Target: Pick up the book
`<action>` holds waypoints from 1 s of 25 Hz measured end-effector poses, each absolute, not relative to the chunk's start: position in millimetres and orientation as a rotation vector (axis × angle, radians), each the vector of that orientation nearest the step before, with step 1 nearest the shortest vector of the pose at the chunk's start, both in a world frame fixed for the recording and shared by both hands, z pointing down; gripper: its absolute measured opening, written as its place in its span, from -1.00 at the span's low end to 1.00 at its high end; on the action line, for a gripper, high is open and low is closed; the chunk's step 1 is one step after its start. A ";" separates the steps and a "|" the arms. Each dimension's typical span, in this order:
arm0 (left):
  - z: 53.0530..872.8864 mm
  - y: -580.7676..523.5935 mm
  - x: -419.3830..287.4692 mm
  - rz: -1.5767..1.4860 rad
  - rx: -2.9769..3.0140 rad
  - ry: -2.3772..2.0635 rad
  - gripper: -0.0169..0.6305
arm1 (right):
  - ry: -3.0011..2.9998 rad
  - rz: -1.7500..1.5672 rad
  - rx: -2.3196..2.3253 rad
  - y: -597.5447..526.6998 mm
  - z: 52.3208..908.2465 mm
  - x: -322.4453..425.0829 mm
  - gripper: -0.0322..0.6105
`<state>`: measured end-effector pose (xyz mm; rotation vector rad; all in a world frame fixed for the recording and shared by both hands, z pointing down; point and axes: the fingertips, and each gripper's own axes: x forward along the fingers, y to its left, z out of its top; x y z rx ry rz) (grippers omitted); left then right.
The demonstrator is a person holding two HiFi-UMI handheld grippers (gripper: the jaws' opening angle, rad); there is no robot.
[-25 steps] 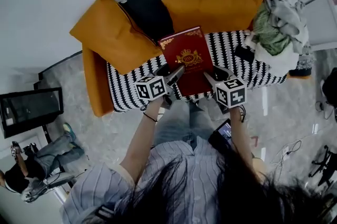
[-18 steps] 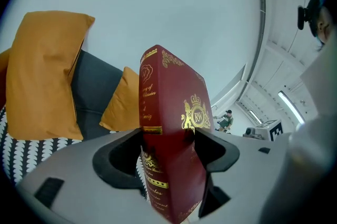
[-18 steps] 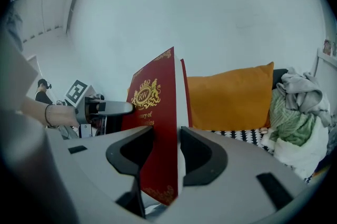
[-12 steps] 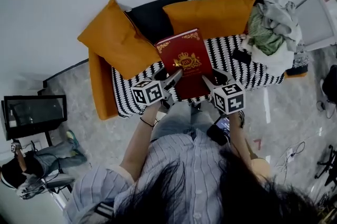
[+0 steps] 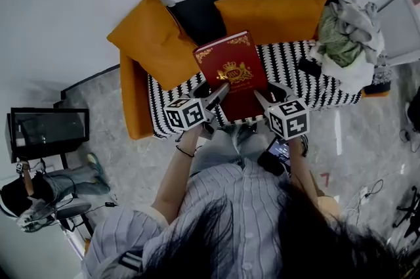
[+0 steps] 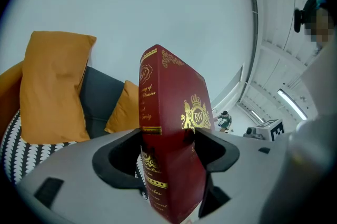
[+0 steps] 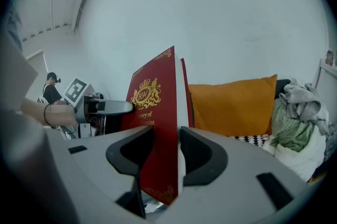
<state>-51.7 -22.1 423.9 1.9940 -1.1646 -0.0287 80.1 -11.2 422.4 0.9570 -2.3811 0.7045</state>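
In the head view the sofa (image 5: 298, 71) beyond both grippers carries a side cushion (image 5: 147, 41) ahead-left of the left gripper (image 5: 220, 92), a back cushion (image 5: 269, 12) straight ahead of the pair, and a heap of clothes (image 5: 344, 41) out past the right gripper (image 5: 260, 99). The book (image 5: 231, 71) is in the air between the two grippers, cover up, each one clamped on a near corner. Well behind and left of the left gripper are a screen (image 5: 49, 133) and a seated person (image 5: 33, 195). The left gripper view shows its jaws pressed on the book's spine and front cover, the book upright. The side cushion is off to their left, the back cushion just behind the spine, and the other gripper's marker cube (small, far right) beyond. The right gripper view shows its jaws closed on the cover and page edge. The back cushion and clothes lie to their right, and the left gripper and a wrist with a band to their left, which the other views hide.
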 end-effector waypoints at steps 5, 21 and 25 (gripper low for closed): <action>417.2 -17.9 -62.4 -0.033 2.009 -1.171 0.03 | -2.385 0.702 0.960 -6.4 418.0 69.2 -0.37; 395.5 24.5 -133.9 0.010 2.135 -1.050 0.03 | -2.358 0.719 1.125 51.8 400.2 -5.2 -0.37; 396.5 39.8 -156.7 0.025 2.159 -1.005 0.03 | -2.335 0.720 1.180 72.7 401.5 -28.8 -0.37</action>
